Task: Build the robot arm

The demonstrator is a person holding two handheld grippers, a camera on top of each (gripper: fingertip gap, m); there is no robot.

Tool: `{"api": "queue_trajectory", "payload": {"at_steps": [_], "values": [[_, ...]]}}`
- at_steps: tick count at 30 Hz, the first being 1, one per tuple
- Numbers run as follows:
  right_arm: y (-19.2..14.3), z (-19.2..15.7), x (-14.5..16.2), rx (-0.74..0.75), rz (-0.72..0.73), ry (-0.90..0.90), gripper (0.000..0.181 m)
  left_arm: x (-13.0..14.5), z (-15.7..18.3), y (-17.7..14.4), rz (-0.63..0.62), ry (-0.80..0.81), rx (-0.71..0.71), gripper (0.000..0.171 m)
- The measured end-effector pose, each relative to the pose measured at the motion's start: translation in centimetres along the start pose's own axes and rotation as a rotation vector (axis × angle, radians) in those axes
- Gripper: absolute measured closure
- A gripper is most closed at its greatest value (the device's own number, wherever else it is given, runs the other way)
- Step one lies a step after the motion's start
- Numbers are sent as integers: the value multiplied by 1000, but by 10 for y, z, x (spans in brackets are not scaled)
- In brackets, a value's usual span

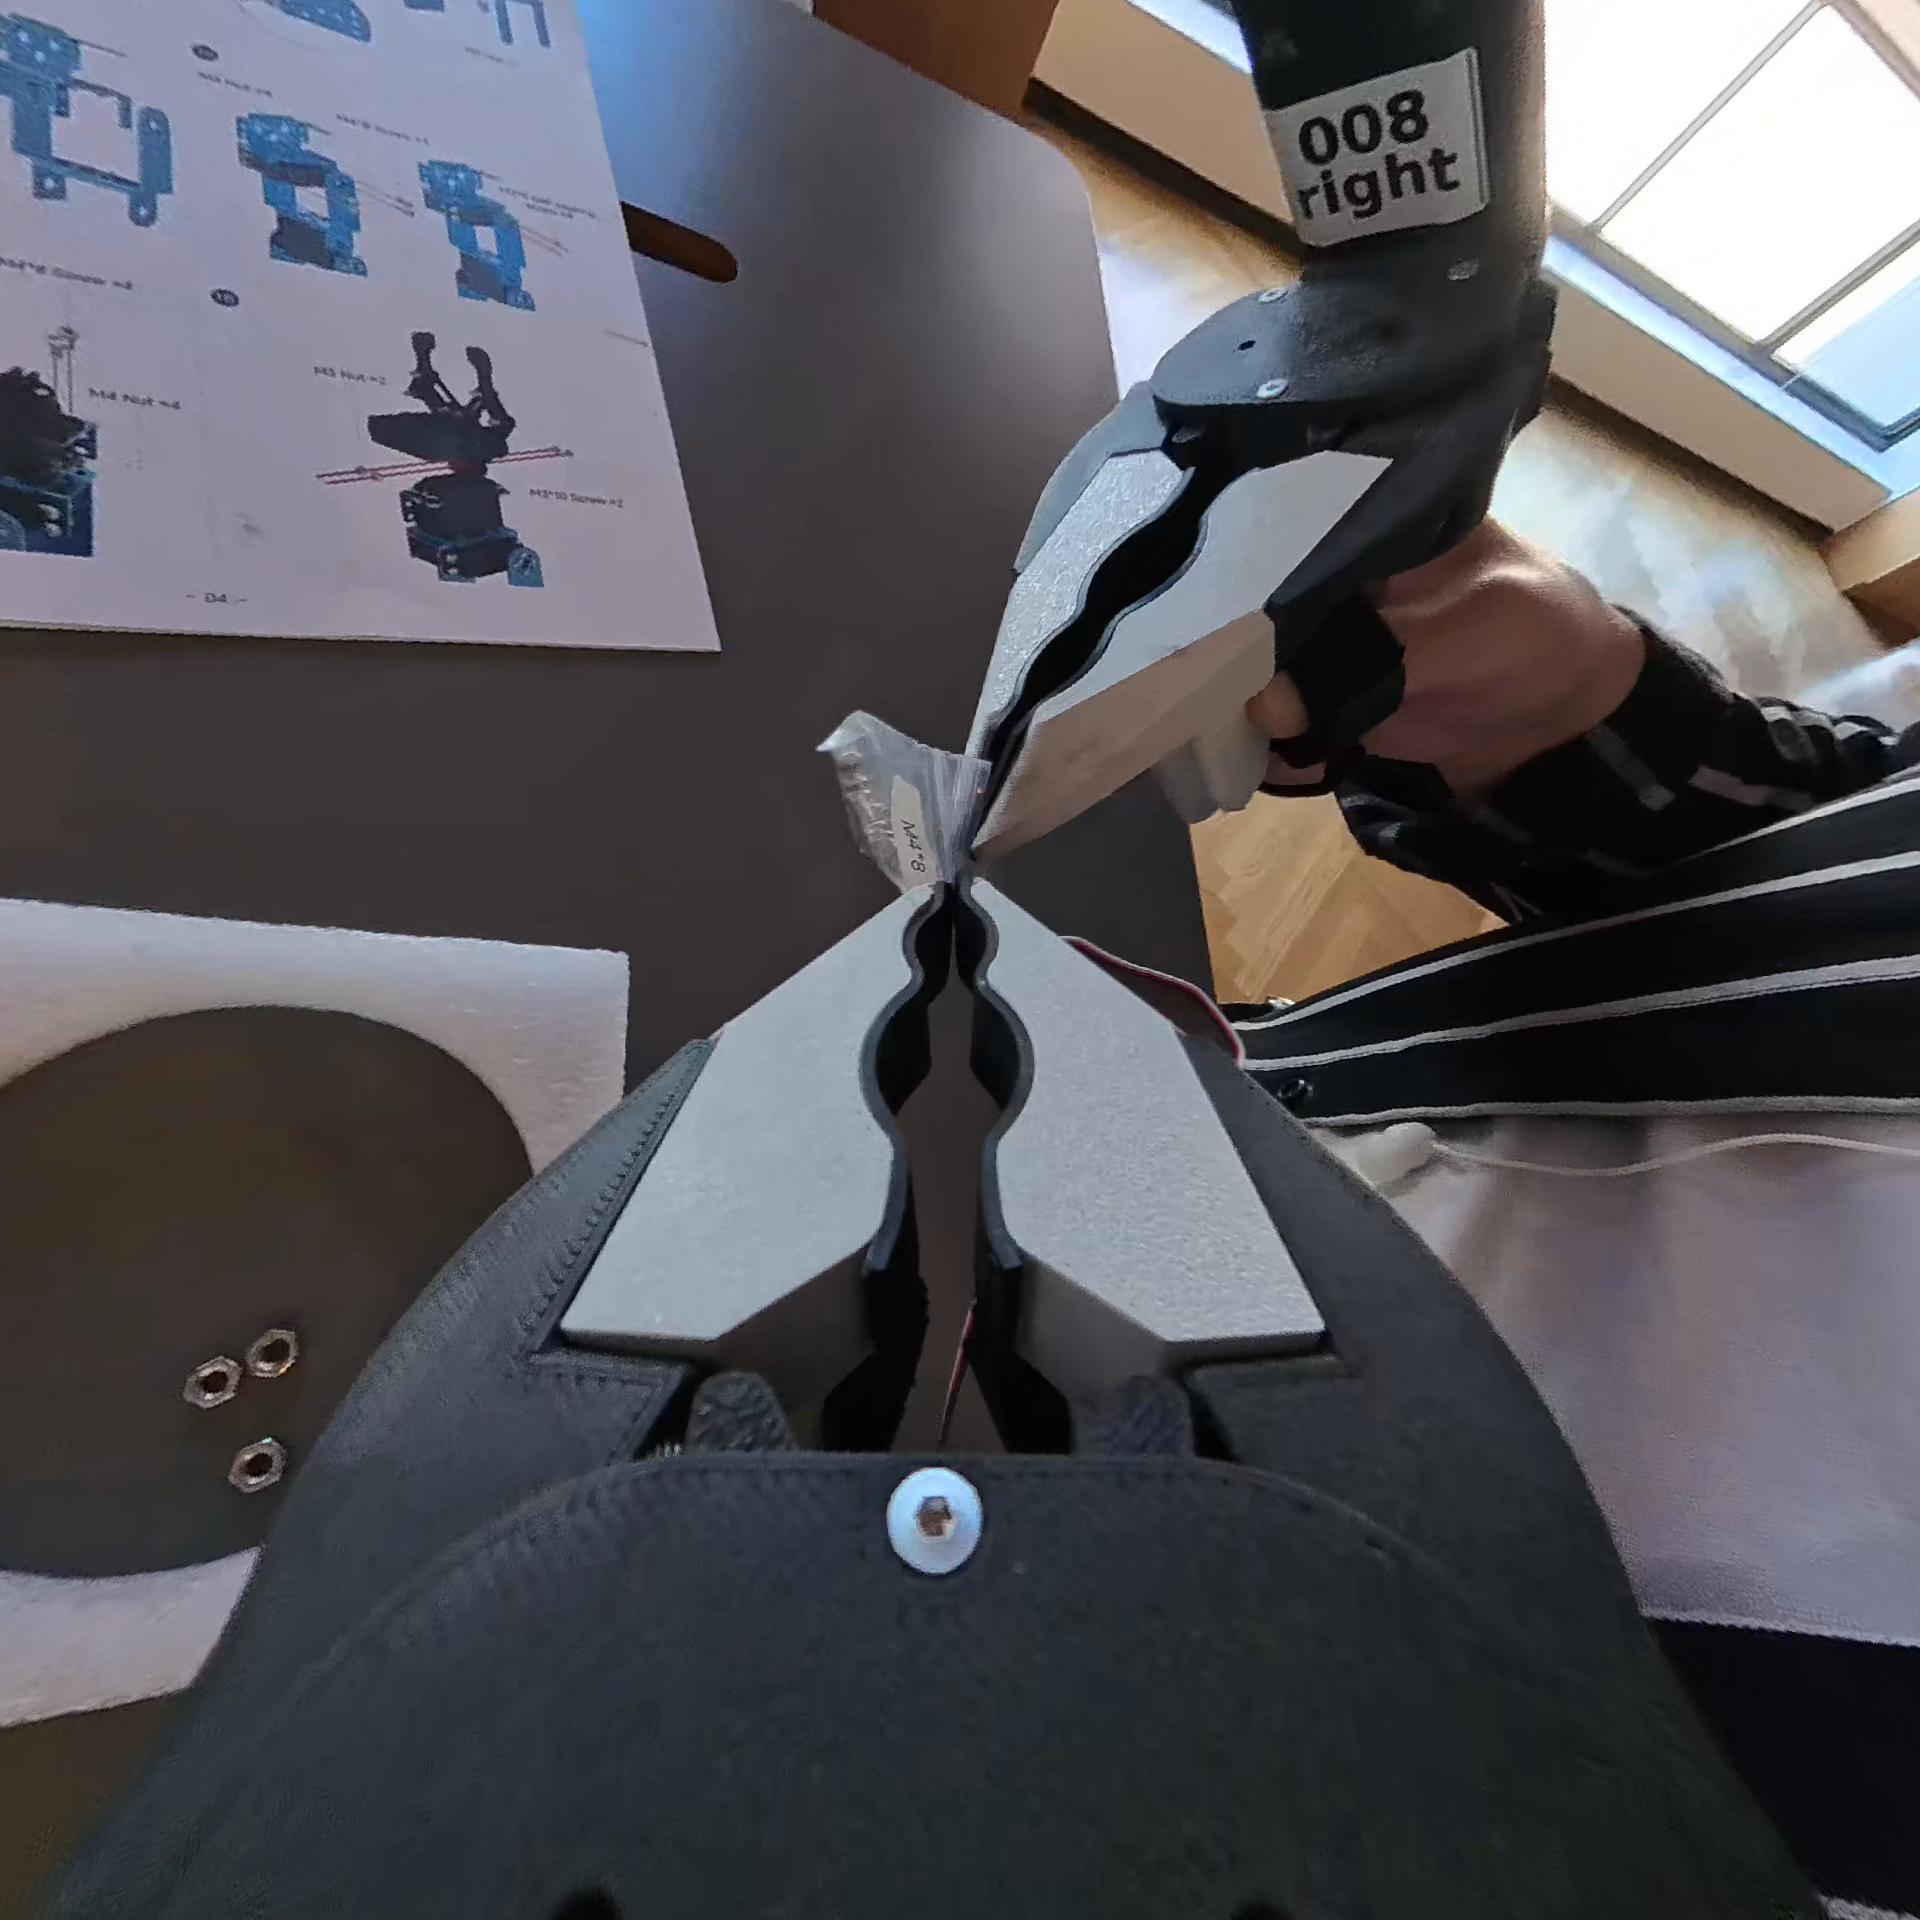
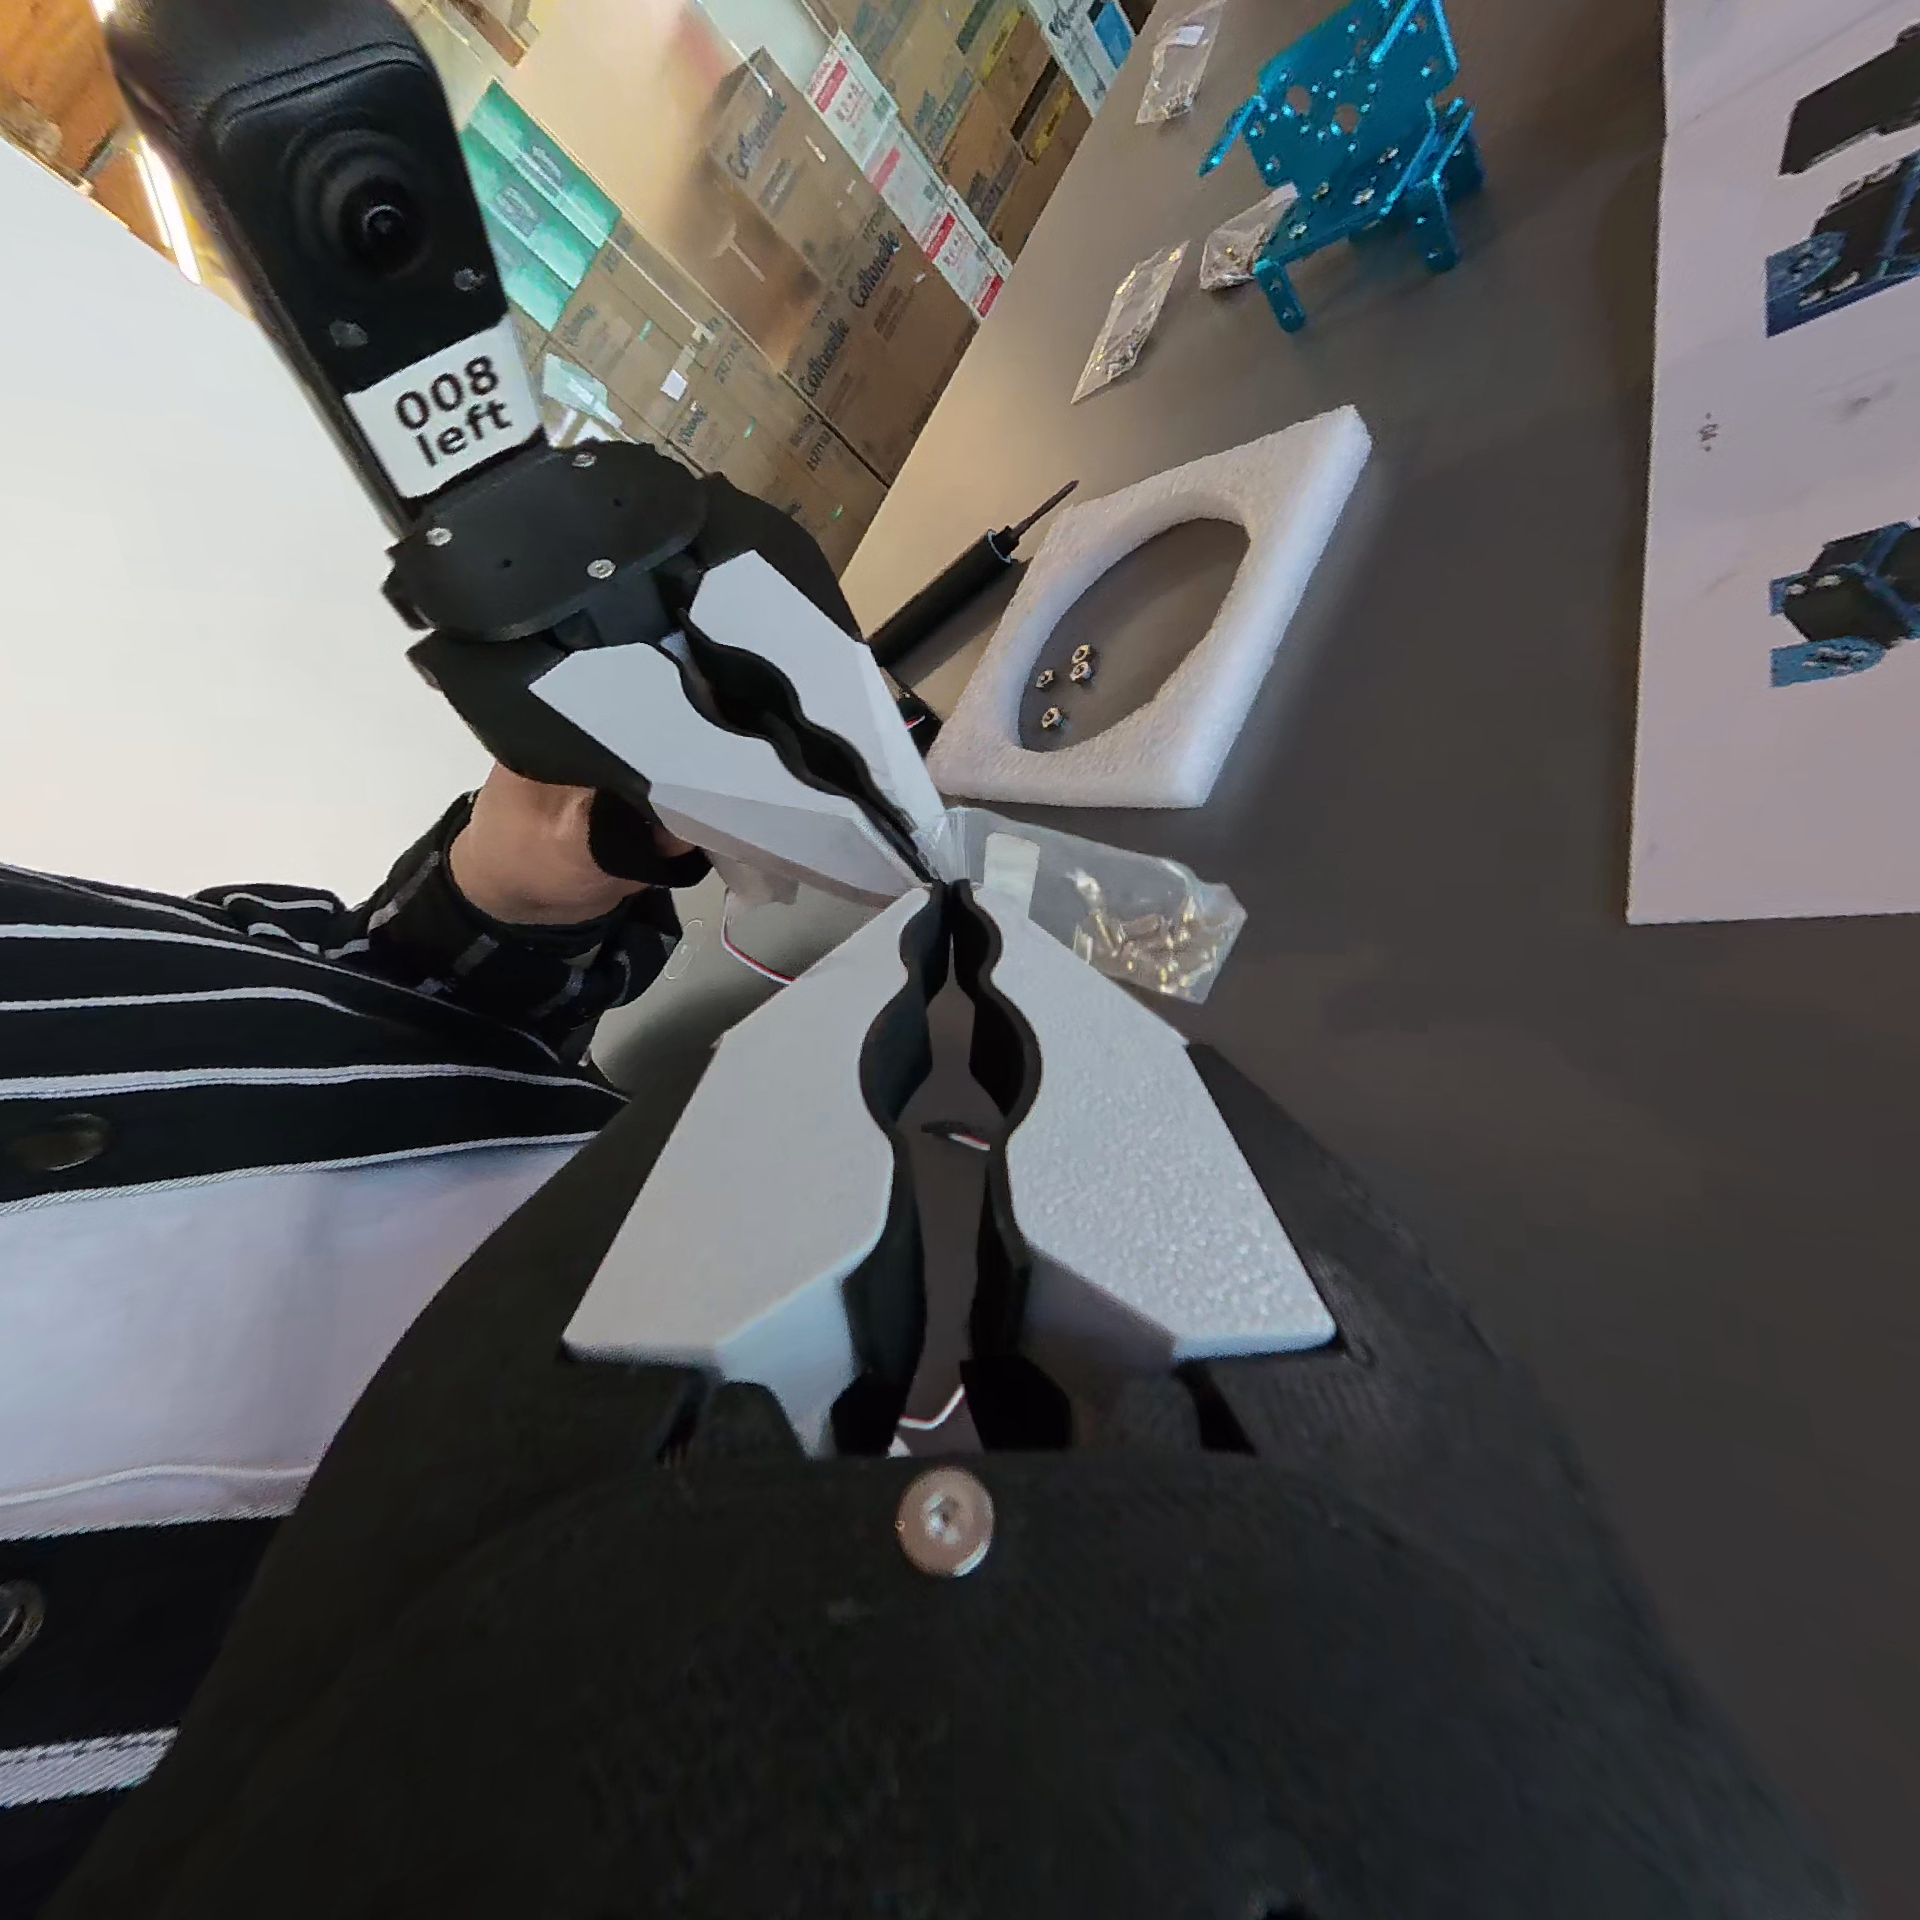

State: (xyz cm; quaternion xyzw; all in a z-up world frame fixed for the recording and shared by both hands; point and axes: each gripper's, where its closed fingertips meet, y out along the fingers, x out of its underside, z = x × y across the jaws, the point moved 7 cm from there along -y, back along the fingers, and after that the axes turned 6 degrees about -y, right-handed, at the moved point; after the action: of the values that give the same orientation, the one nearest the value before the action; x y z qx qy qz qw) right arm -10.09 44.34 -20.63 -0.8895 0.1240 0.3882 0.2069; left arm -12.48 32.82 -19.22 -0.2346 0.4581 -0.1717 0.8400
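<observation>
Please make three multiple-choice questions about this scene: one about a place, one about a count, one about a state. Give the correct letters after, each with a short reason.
1. Where do the loose nuts lie?
A. on the printed sheet
B. inside the foam frame's hole
C. beside the blue bracket

2. How many loose nuts are there?
A. three
B. six
C. one

3. How is the small clear bag held?
A. by both grippers
B. by none
C. by the left only

Answers: 1 B, they rest within the white foam frame. 2 A, three show in both views. 3 A, left gripper and right gripper are both shut on its edge.
</observation>
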Motion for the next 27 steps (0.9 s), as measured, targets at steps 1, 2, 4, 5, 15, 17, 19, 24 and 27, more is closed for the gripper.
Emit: {"api": "queue_trajectory", "payload": {"at_steps": [1,2,4,5,15,17,19,24,27], "values": [[1,2,1,9,-2,3,181,1,-1,1,-5,-2,-15,171],[2,3,2,20,-2,8,181,1,-3,1,-7,-9,-29,171],[4,5,3,42,0,18,181,2,-5,2,5,-24,-55,171],[5,6,4,56,-4,18,181,3,-6,3,7,-33,-67,171],[11,8,7,182,0,5,181,7,-11,8,30,-99,-176,171],[11,8,8,211,0,-6,181,7,-10,10,30,-94,-205,171],[10,9,10,226,3,-8,181,7,-10,12,25,-84,-222,171],[9,12,12,236,11,-17,181,6,-8,18,-5,-38,-255,171],[8,13,12,173,27,18,181,5,-5,17,-20,5,-276,171]]}}
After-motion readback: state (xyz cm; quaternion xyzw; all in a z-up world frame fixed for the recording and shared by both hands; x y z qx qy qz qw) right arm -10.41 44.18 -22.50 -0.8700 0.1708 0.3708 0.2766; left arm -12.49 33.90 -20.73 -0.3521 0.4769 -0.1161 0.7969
